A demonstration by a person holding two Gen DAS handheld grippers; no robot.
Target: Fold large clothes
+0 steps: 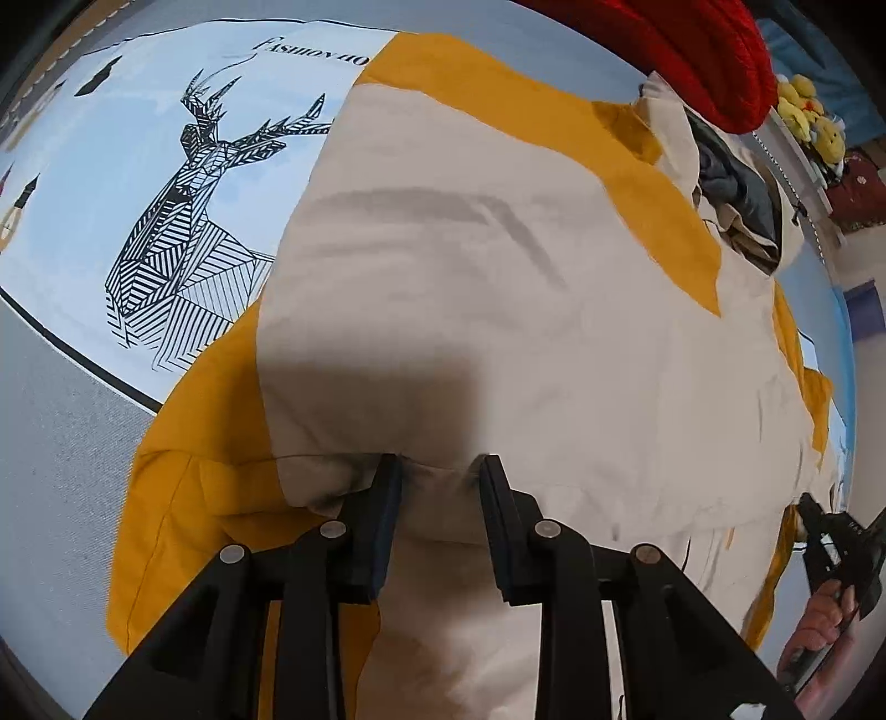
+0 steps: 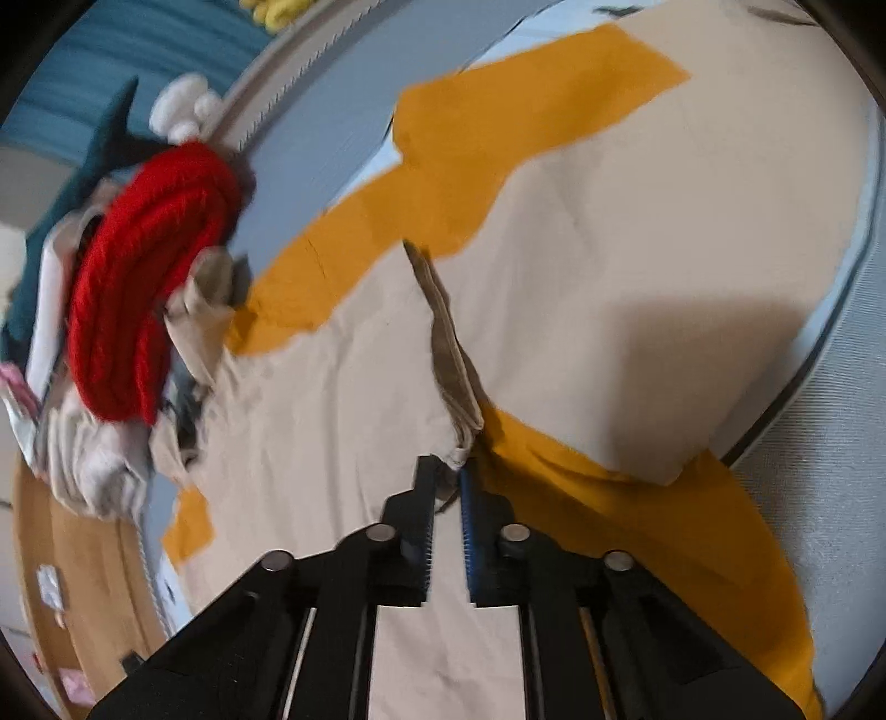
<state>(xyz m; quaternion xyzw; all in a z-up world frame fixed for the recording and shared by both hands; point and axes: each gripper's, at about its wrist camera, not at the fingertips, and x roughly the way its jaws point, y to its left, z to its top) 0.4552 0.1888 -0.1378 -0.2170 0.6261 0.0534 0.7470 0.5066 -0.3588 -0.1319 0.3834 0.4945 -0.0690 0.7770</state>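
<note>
A large beige and mustard-yellow garment [image 1: 498, 310] lies spread on a blue printed sheet and also fills the right wrist view [image 2: 637, 221]. My left gripper [image 1: 440, 471] is open, its fingers standing either side of a bunched beige fold at the garment's near edge. My right gripper [image 2: 448, 476] has its fingers close together on a raised beige edge of the garment [image 2: 451, 360], which stands up in a ridge from the tips. The right gripper also shows at the right edge of the left wrist view [image 1: 830, 543], held in a hand.
A blue sheet with a black deer print [image 1: 183, 221] covers the surface. A pile of clothes topped by a red knit [image 2: 149, 277] sits at the garment's far end; the red knit also shows in the left wrist view [image 1: 692, 50]. Yellow plush toys [image 1: 814, 111] lie beyond. A grey surface [image 1: 55, 443] borders the sheet.
</note>
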